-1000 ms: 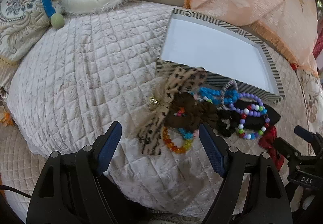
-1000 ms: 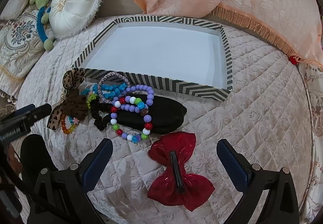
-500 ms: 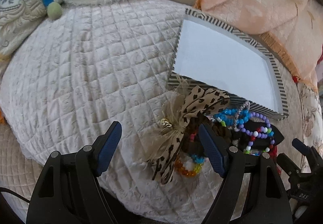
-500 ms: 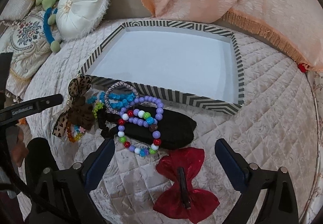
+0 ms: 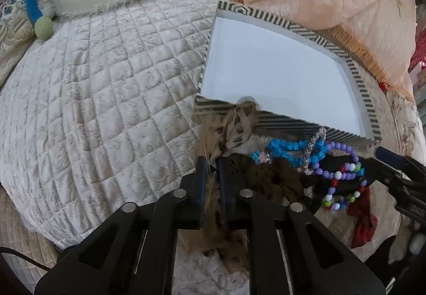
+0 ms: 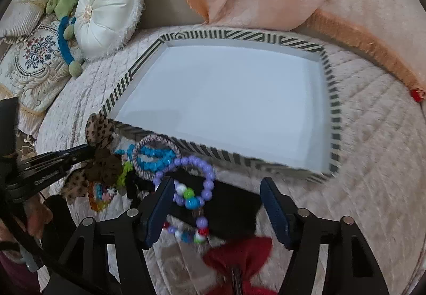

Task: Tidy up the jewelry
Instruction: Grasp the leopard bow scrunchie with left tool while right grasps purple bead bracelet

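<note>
Two grippers at work before the striped tray (image 6: 327, 82): your left gripper (image 5: 212, 162) clamped on the leopard bow (image 5: 237, 127), your right gripper (image 6: 215, 204) closing round the black pouch (image 6: 229, 204) with beads, lift each into that tray next

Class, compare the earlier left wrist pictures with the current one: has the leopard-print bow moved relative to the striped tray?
Yes. The leopard-print bow now stands up against the striped tray rim, pinched in the shut left claw.

both wrist views look steeply down, close, sharing the striped tray (image 5: 356, 77) (image 6: 332, 114).

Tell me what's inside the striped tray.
Nothing shows inside the striped tray: only its bare white floor. In the left wrist view the leopard-print bow hides a sliver at the near edge.
</note>
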